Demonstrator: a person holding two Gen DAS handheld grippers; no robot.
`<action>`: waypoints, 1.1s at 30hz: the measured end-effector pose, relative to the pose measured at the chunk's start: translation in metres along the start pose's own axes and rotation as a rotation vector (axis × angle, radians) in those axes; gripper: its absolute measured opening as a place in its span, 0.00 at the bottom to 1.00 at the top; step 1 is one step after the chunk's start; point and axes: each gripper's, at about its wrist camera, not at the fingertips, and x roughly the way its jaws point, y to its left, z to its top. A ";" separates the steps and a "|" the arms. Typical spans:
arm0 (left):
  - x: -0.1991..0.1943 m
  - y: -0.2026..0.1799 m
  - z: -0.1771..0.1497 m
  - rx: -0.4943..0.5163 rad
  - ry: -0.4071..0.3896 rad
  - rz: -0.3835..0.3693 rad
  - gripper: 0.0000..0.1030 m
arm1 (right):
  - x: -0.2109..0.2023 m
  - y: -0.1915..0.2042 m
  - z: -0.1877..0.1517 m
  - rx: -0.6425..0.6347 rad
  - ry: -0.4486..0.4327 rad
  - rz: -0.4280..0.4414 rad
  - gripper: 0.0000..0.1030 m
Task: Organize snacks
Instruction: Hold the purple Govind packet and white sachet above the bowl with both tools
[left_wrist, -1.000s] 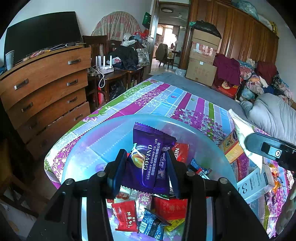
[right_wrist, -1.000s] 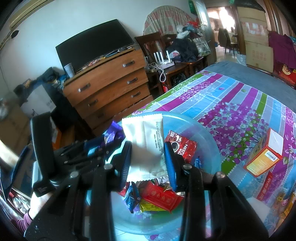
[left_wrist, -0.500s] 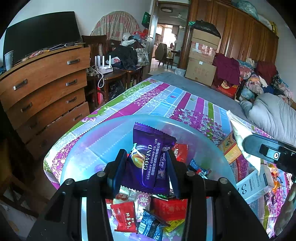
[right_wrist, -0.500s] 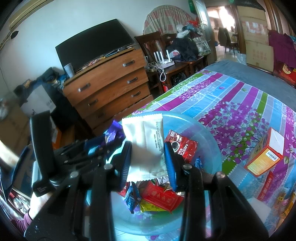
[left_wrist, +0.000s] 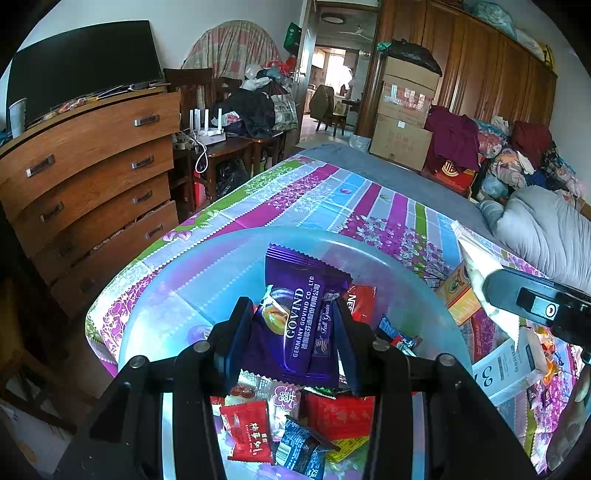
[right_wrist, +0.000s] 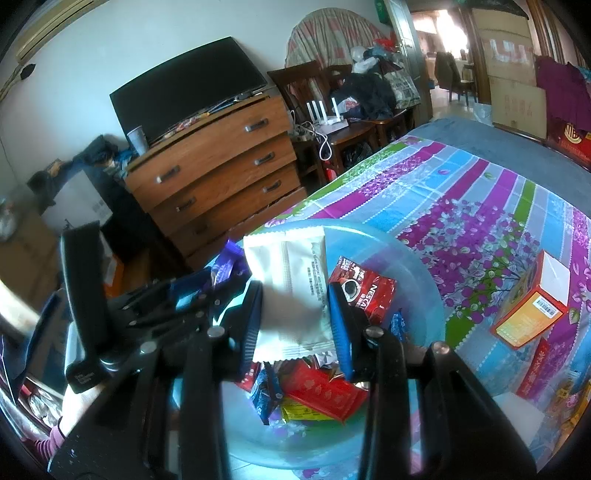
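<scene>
A pale blue plastic bowl (left_wrist: 221, 266) sits on the flowered tablecloth and holds several snack packets: red ones, a dark blue one, a red Nescafe sachet (right_wrist: 365, 291). My left gripper (left_wrist: 291, 321) is shut on a purple Govind packet (left_wrist: 303, 314), held just above the bowl. My right gripper (right_wrist: 295, 306) is shut on a white packet (right_wrist: 291, 295) above the same bowl (right_wrist: 417, 266). The white packet also shows at the right of the left wrist view (left_wrist: 480, 273).
An orange and white box (right_wrist: 532, 310) lies on the cloth right of the bowl, with more packets and a white box (left_wrist: 506, 365) near the right edge. A wooden chest of drawers (left_wrist: 88, 177) stands left of the table. Grey bedding (left_wrist: 543, 229) lies at the right.
Almost nothing has changed. Both grippers keep their packets above the bowl; the right gripper has shifted very slightly in the left wrist view.
</scene>
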 end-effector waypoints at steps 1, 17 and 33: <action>0.001 0.000 0.000 0.002 0.000 0.001 0.43 | 0.000 0.000 0.000 0.000 0.000 0.001 0.35; 0.001 0.001 0.001 0.002 0.001 0.000 0.44 | 0.002 0.001 -0.003 0.006 0.002 0.002 0.35; 0.001 0.002 -0.001 0.003 0.008 0.000 0.44 | 0.005 0.003 -0.012 0.012 0.015 0.006 0.35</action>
